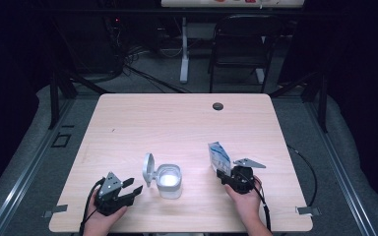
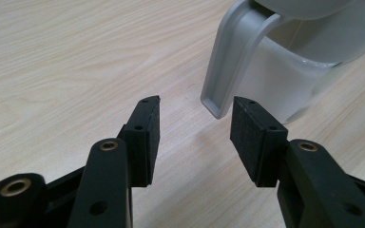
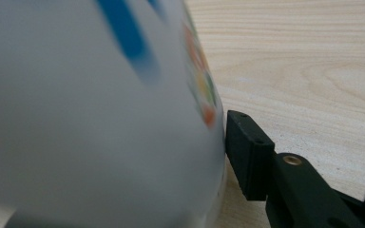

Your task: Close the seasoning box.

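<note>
A white pouch [image 1: 219, 156] with blue print stands upright on the wooden table [image 1: 177, 123], right of centre. My right gripper [image 1: 225, 173] is at its base. In the right gripper view the pouch [image 3: 100, 118] sits between the jaws, and the one pad [image 3: 247, 152] that shows touches its side. The other jaw is hidden behind the pouch. A translucent white container [image 1: 169, 181] stands near the front, its round lid [image 1: 148, 170] flipped up on the left. My left gripper [image 1: 134, 187] is open just left of it, and its jaws [image 2: 195, 123] point at the grey lid arm [image 2: 228, 61].
A dark cable hole [image 1: 218, 106] sits near the table's far edge. Behind the table are a black folding chair [image 1: 241, 44] and a white desk leg [image 1: 184, 54]. Bare wood lies across the table's far half.
</note>
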Tool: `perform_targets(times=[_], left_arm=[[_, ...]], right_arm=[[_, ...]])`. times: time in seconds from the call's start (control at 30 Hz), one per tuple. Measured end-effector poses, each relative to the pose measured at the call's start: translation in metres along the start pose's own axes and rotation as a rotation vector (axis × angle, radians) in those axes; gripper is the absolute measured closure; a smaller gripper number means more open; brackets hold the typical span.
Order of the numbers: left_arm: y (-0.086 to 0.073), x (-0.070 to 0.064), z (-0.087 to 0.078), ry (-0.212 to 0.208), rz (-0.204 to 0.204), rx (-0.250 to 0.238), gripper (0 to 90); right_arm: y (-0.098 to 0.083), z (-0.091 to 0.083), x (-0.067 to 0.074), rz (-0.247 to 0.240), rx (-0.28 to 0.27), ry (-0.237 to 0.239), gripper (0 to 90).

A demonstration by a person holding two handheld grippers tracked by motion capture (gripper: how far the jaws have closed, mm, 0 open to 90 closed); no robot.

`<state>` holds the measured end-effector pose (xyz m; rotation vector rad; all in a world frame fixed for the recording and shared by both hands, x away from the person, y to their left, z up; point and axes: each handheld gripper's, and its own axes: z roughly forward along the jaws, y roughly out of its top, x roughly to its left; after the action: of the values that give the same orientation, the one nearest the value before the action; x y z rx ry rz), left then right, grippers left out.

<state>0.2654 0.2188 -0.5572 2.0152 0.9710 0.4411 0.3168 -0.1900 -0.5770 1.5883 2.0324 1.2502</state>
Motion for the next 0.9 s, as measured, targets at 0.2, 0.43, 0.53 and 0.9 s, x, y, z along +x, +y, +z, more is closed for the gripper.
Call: perform_targets(times=[0.2,0.43,0.53,0.9], left_arm=[[0.0,0.001,0.0,0.0,0.006,-0.001,53.8],[0.0,0.0,0.0,0.001,-0.001,-0.001,53.7],[0.0,0.0,-0.001,0.002,-0.001,-0.002,53.6],[0.0,0.0,0.0,0.002,-0.002,0.0,53.3]], right_arm=[[0.001,-0.004,0.0,-0.002,-0.013,0.015,57.7],[0.0,-0.006,0.002,-0.005,-0.019,0.025,52.7],[0.0,-0.008,0.002,-0.004,-0.018,0.029,51.0],[0.0,-0.019,0.003,-0.012,-0.035,0.051,48.5]])
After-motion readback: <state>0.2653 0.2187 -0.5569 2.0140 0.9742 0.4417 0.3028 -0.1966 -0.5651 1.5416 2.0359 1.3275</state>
